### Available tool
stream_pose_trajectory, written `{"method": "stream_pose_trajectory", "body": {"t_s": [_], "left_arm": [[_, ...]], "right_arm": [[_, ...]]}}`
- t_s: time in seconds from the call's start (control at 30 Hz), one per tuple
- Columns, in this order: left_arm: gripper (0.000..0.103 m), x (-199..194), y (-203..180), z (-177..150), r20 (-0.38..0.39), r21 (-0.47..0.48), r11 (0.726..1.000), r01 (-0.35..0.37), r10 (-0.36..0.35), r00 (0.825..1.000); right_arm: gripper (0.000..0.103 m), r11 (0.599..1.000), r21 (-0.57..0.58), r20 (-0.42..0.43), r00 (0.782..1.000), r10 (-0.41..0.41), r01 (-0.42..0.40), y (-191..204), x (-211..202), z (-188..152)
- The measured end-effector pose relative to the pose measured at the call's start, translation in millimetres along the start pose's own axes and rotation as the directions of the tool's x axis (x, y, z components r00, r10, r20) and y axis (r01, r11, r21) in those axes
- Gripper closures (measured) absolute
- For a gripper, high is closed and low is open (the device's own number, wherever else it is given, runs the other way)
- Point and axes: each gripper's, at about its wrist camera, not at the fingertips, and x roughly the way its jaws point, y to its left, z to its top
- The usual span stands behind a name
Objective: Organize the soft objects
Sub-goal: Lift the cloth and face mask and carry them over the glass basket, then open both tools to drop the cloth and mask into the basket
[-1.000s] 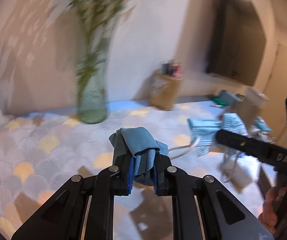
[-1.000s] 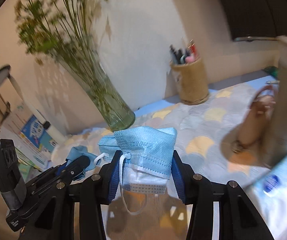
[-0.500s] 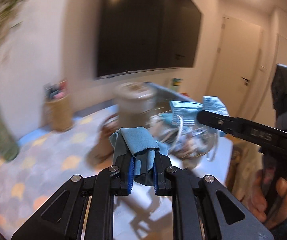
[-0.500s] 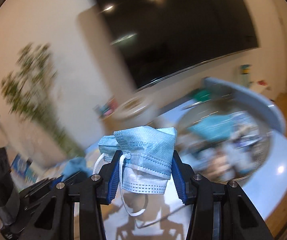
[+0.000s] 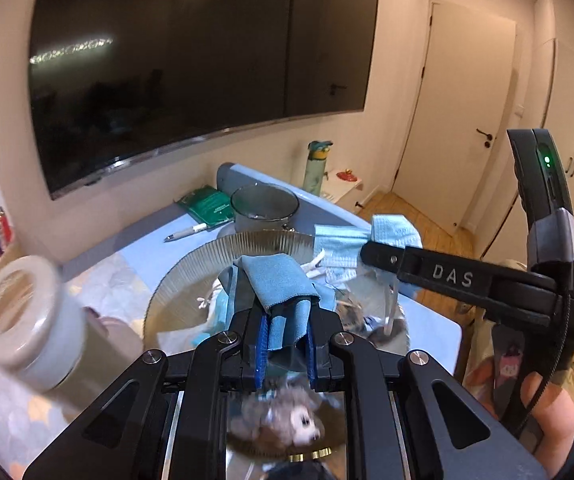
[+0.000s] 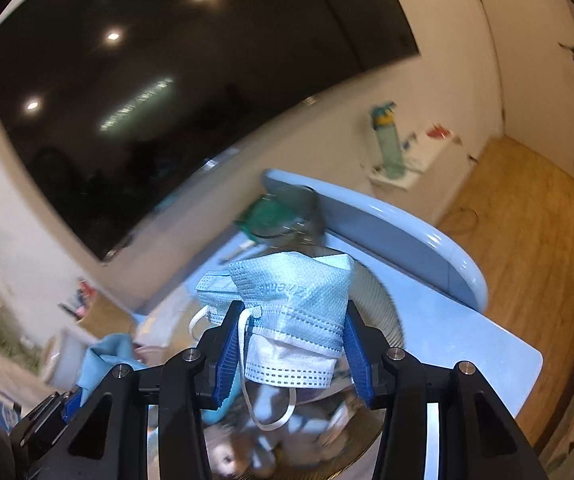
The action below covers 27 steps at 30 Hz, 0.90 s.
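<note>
In the left wrist view, a folded blue cloth point(image 5: 283, 300) is being clenched between the blue pads of the left hand-held gripper point(image 5: 285, 350), at the centre of the picture. Just beyond and below it a ribbed glass bowl point(image 5: 223, 252) is being shown on the blue desk point(image 5: 433, 330), with a small plush toy point(image 5: 287, 426) lying in it at 6 o'clock. At 3 o'clock the right hand-held gripper point(image 5: 367, 254) is being seen side-on, a light-blue face mask point(image 5: 371, 234) being grasped at its tip above the bowl's rim. A blurred white jar point(image 5: 27, 320) is standing at 9 o'clock.

In the right wrist view, the face mask point(image 6: 291, 312) is being gripped between the pads of the right hand-held gripper point(image 6: 293, 350), an ear loop hanging down over the bowl point(image 6: 375, 296). At 8 o'clock the cloth point(image 6: 105, 360) is being held by the left hand-held gripper point(image 6: 69, 400).
</note>
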Motion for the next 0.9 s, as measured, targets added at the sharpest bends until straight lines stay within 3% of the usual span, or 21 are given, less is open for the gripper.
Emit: {"method": "stream_pose_trajectory", "body": {"t_s": [0.13, 0.17, 0.2, 0.27, 0.33, 0.4, 0.47, 0.7, 0.9], "left_arm": [[0.089, 20, -3, 4, -0.019, 0.000, 1.000, -0.008, 0.008, 1.000], [0.089, 23, -4, 4, -0.021, 0.010, 1.000, -0.008, 0.008, 1.000], [0.081, 27, -6, 3, -0.032, 0.027, 1.000, -0.011, 0.012, 0.999], [0.068, 32, -8, 2, -0.059, 0.038, 0.999, -0.014, 0.016, 0.998], [0.058, 36, -6, 0, -0.093, 0.023, 1.000, 0.006, -0.004, 0.996], [0.032, 31, -4, -5, -0.105, 0.002, 1.000, 0.031, -0.031, 0.994], [0.024, 19, -3, -9, -0.074, -0.002, 0.999, 0.034, -0.034, 0.997], [0.023, -25, -3, -24, -0.081, 0.015, 0.991, 0.130, -0.129, 0.988], [0.023, -107, 28, -48, -0.006, 0.003, 0.986, 0.165, -0.165, 0.986]], "right_arm": [[0.055, 0.999, 0.032, -0.059, 0.998, -0.001, 0.003, -13, 23, 8], [0.049, 0.999, 0.036, -0.071, 0.997, 0.001, 0.001, -13, 26, 8], [0.036, 0.999, 0.037, -0.082, 0.997, -0.001, 0.004, -15, 30, 10], [0.025, 0.999, 0.042, -0.102, 0.995, 0.000, 0.004, -17, 34, 12], [0.025, 0.999, 0.035, -0.110, 0.994, 0.012, -0.008, -19, 37, 13], [0.025, 1.000, 0.022, -0.117, 0.993, -0.002, 0.005, -20, 34, 10], [0.025, 0.999, 0.032, -0.118, 0.993, 0.000, 0.004, -23, 30, 8], [0.025, 0.998, 0.045, -0.076, 0.996, 0.055, -0.051, -16, -5, 0], [0.024, 0.996, 0.012, -0.059, 0.994, 0.089, -0.089, 15, -44, -15]]}}
